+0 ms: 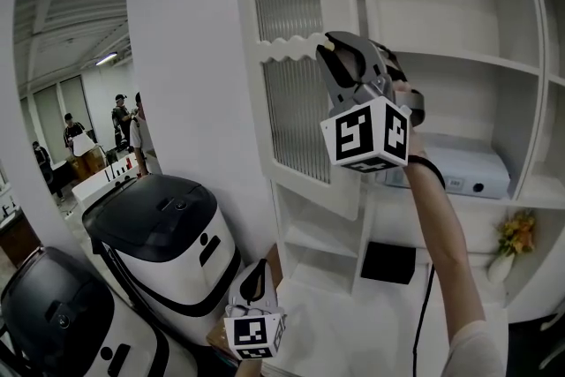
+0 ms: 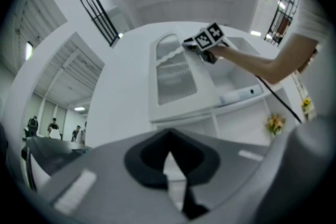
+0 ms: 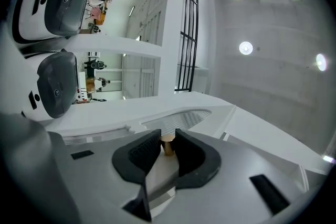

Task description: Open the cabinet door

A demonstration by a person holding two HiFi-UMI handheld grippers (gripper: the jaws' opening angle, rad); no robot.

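The white cabinet door, with an arched ribbed-glass panel, stands swung partway out from the cabinet. My right gripper reaches up to the door's free edge. In the right gripper view its pads close from both sides on the small brass knob, so my right gripper is shut on it. My left gripper hangs low by the bottom edge of the head view, away from the door. In the left gripper view its dark tips meet with nothing between them, so my left gripper is shut. The door shows ahead of it.
Two black-and-white appliances stand low on the left. A white box sits on the open shelf, a black item below it, and yellow flowers at the right. People stand far off in the opening at the left.
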